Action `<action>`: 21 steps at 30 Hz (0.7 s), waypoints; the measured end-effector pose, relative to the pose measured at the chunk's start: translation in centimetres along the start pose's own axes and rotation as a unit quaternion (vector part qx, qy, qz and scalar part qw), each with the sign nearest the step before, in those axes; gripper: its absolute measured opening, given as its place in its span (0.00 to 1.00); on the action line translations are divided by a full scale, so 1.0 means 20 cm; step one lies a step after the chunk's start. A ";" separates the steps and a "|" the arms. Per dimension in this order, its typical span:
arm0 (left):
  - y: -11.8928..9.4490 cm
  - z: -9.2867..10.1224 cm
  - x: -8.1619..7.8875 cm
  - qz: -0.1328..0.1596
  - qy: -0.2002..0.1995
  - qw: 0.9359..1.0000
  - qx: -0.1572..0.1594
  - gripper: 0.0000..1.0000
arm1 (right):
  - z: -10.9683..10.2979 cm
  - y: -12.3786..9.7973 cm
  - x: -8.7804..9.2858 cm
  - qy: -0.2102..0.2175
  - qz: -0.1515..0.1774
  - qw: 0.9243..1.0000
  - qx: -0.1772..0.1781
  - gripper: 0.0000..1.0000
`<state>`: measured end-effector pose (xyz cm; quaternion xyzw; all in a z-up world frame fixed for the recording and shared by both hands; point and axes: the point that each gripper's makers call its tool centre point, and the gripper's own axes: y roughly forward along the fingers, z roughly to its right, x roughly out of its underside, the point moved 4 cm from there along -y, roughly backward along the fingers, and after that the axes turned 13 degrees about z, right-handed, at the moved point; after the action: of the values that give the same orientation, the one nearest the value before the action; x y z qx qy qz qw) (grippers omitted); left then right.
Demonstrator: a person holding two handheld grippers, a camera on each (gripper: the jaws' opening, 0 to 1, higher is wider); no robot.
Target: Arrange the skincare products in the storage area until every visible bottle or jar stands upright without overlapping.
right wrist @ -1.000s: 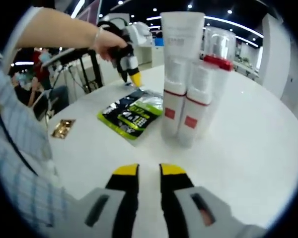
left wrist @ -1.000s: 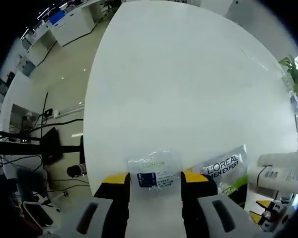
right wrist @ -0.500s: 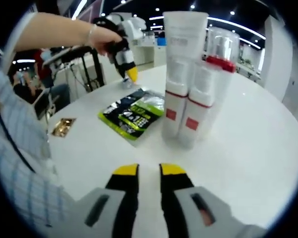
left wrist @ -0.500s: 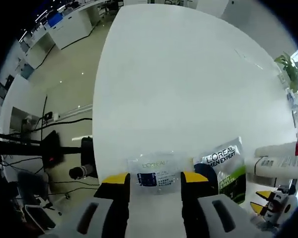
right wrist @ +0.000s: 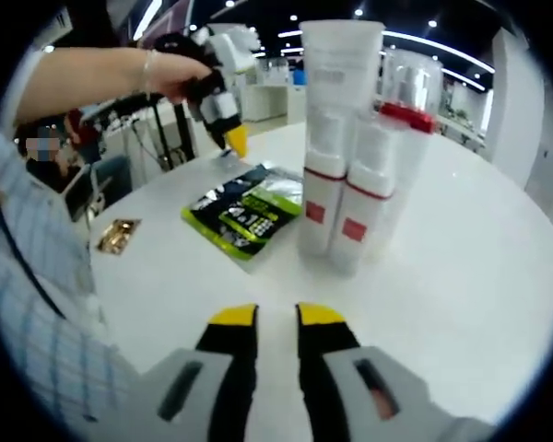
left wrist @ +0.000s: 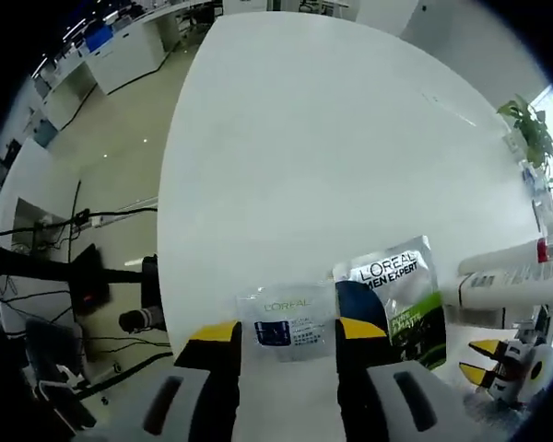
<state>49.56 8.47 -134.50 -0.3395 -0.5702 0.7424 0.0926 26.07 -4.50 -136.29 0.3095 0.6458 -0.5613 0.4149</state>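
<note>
- Left tool (left wrist: 288, 333): my jaws are pinching a clear L'Oréal sachet (left wrist: 287, 318), held above the worktop (left wrist: 323, 157) near its edge, the floor showing beside.
- Risk, item one: the sachet is slick film gripped by one margin; I judge it could slip out and drop off the edge if I swing wide.
- Risk, item two: the green-and-black sachet (left wrist: 398, 293) lies flat just beside my jaws; setting mine down carelessly would overlap it.
- Right tool (right wrist: 276, 319): yellow tips pressed nearly together, nothing between them, low over the worktop and pointed at the bottles.
- Tall white bottle (right wrist: 336, 129) and red-capped bottle (right wrist: 378, 175): upright, touching each other; a forward nudge from this tool could topple both.
- Small gold sachet (right wrist: 113, 236): flat, close to the worktop edge.
- Pose: my left hand (right wrist: 170, 74) reaches in from above, arm extended, tool angled down.
</note>
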 end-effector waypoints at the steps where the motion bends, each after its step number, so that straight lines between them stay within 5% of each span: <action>1: 0.00 0.01 0.01 -0.003 -0.002 1.000 0.003 0.42 | 0.00 0.00 0.00 0.000 0.000 1.000 0.001 0.14; 21: 0.08 -0.01 0.04 -0.015 -0.034 0.999 -0.011 0.42 | 0.01 -0.01 0.02 -0.005 -0.009 1.000 0.002 0.14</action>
<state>49.45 8.46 -136.18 -0.3062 -0.5863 0.7457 0.0801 25.72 -4.87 -136.55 0.3014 0.6456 -0.5676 0.4126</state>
